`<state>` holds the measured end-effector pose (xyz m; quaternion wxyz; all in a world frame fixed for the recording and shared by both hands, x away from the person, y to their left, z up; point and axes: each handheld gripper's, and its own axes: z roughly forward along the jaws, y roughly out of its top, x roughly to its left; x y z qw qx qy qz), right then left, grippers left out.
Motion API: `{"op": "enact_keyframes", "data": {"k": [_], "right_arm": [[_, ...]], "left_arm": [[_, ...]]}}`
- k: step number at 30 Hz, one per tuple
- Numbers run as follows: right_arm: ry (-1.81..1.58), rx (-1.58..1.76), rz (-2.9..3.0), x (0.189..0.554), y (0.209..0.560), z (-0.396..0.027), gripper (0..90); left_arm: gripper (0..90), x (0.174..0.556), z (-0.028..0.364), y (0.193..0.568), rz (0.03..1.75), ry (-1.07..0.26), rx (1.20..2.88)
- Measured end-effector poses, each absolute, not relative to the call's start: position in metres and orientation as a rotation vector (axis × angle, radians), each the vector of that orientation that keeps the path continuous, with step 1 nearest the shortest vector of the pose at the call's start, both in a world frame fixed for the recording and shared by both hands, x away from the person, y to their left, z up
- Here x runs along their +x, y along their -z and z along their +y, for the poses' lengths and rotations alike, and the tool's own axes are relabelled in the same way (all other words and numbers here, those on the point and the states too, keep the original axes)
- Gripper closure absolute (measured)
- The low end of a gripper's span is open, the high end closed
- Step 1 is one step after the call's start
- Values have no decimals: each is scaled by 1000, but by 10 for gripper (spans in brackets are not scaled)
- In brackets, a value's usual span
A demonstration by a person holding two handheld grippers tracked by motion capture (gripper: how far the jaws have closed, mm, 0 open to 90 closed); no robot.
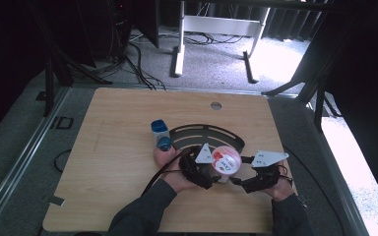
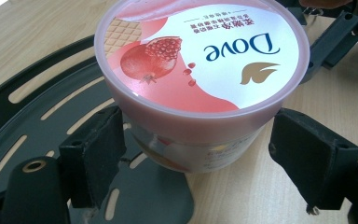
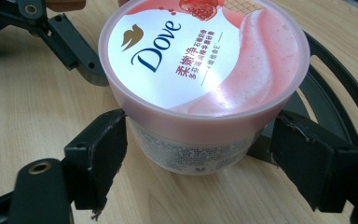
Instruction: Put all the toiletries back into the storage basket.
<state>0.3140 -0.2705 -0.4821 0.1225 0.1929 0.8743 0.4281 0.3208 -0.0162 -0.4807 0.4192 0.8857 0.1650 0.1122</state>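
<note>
Left gripper view: Dove tub (image 2: pixel 200 74) fills centre frame, standing on the counter (image 2: pixel 261 186) at the black slotted rack's (image 2: pixel 37 112) edge. Left tongs (image 2: pixel 205 161) apart, possibly brushing one side; right tongs (image 3: pixel 205 154) likewise apart. Close below the lid rim, squarely.

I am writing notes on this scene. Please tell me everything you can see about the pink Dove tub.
The Dove tub is a round, squat, upright tub of pink plastic. Its lid is on and bears a white and pink label with a pomegranate picture, the blue Dove name and small print. It stands on the wooden table, partly over a black slotted tray. Both grippers' jaws flank its body below the lid rim; contact is unclear.
</note>
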Motion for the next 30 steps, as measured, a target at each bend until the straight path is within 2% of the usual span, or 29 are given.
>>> {"op": "enact_keyframes", "data": {"k": [30], "right_arm": [[-1210, 543, 2562, 341, 477, -274, 187]], "left_arm": [[186, 343, -25, 477, 461, -305, 2229]]}}
